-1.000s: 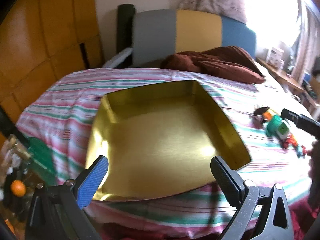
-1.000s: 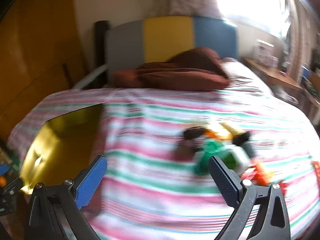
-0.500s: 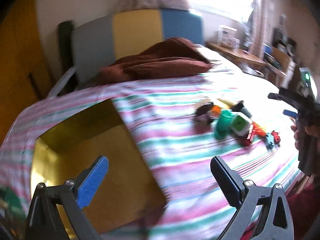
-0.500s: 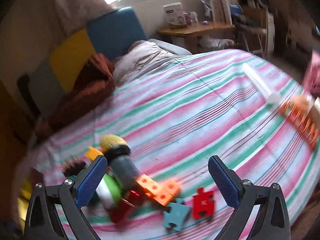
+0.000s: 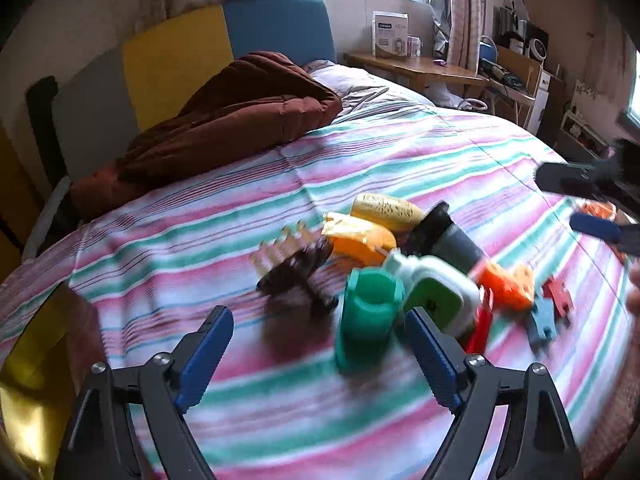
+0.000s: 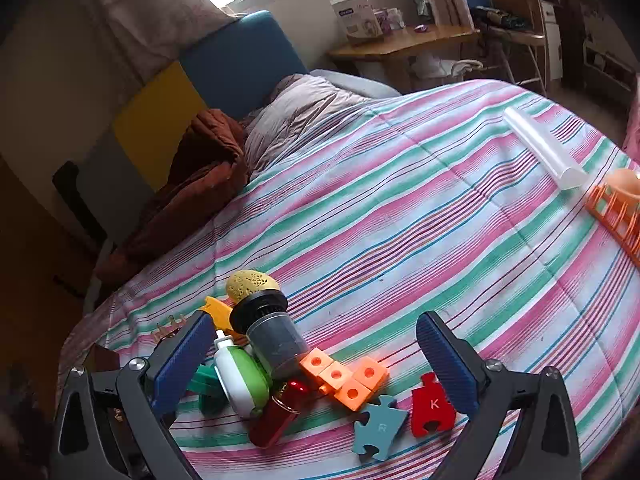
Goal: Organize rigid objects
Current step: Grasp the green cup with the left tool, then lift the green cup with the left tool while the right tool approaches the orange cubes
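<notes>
Crowding striped bedspread [image 6: 400,208]: toy pile [image 6: 280,360]; both grippers' jaws apart, empty; orange rack [image 6: 616,220] far right.

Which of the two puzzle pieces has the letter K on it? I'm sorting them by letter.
The red puzzle piece, lying between the right gripper's fingers. The blue-grey puzzle piece to its left shows an R.

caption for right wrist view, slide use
Open right gripper hovers over toy pile: orange blocks, red K piece, blue R piece on striped bedspread.
</notes>
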Demonstrator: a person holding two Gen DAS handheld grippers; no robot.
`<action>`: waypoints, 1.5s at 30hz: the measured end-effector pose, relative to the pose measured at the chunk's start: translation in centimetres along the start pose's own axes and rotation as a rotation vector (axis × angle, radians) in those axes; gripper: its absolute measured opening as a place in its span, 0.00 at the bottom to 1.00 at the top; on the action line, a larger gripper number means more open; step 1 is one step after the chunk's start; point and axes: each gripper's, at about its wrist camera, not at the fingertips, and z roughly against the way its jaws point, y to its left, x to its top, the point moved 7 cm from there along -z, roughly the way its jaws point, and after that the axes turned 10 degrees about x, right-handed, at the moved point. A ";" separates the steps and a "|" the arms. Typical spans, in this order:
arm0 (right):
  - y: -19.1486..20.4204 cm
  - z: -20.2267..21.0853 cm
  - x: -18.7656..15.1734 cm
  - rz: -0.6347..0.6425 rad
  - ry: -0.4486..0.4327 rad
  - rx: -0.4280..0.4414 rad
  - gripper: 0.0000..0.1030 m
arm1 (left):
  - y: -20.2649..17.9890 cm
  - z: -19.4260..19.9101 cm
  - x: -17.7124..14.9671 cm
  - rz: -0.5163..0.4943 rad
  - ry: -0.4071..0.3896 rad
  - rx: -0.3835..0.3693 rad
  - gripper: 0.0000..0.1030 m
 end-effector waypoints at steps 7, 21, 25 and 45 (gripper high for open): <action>0.0 -0.8 -0.3 0.004 0.043 -0.010 1.00 | -2.3 -3.4 0.0 0.023 0.063 -0.117 0.34; 0.2 -1.6 -0.8 0.062 0.081 -0.055 0.95 | -0.6 -0.1 -2.9 0.049 0.037 -0.134 0.34; 0.0 -1.9 -1.0 0.063 0.093 -0.067 0.92 | 0.0 1.2 -4.2 0.048 0.045 -0.131 0.34; 0.7 -1.4 -0.8 0.048 0.081 0.024 0.75 | 2.5 6.2 -11.1 0.066 0.071 -0.081 0.34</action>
